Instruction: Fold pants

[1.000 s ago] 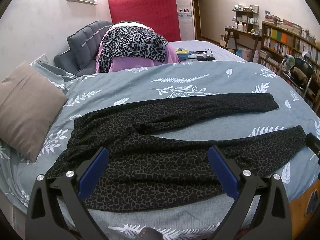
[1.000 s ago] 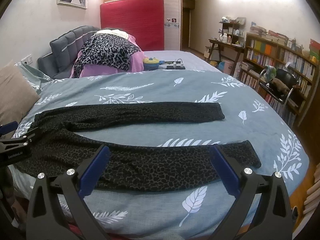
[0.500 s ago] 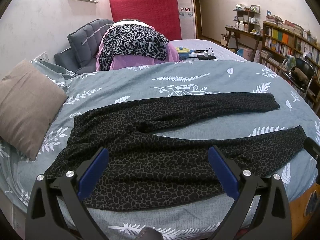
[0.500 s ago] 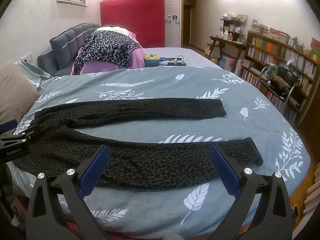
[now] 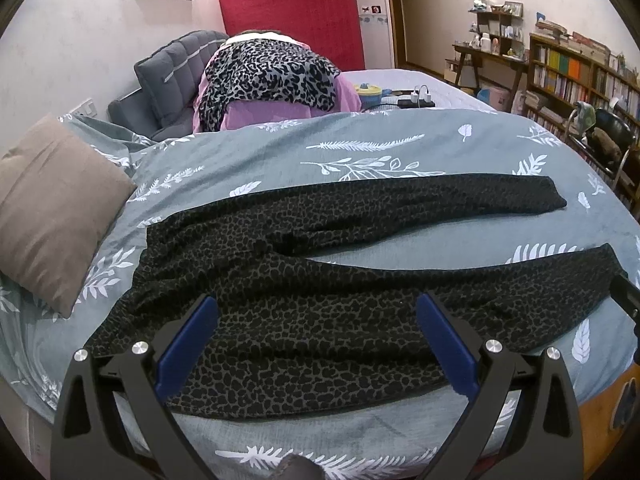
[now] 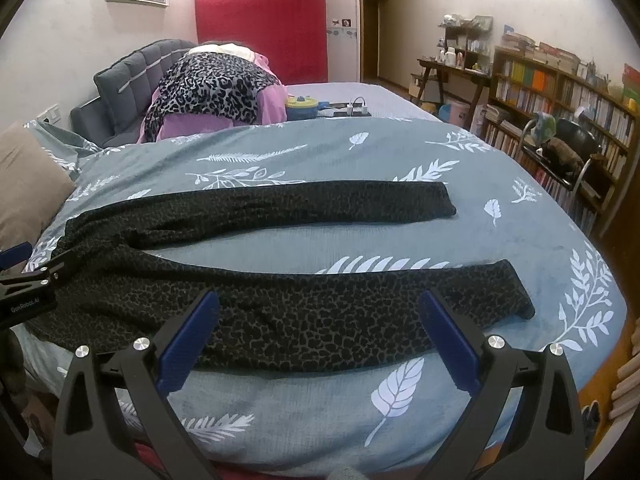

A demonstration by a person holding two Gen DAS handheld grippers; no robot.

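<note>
Across the bed [image 5: 280, 160], pants [image 5: 320, 320] lie flat, legs splayed toward 3 o'clock, no fold made; left hand-held gripper [image 5: 316, 332] and right hand-held gripper [image 6: 316, 332] gape wide, empty.

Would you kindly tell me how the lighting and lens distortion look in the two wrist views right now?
Left wrist view: strong fisheye bowing of the duvet, dark vignette at the corners, ceiling light blown out top right, pants sharp. Right wrist view: same bowing, glare along the top right ceiling, bookshelf curved but legible, no motion blur.
</note>
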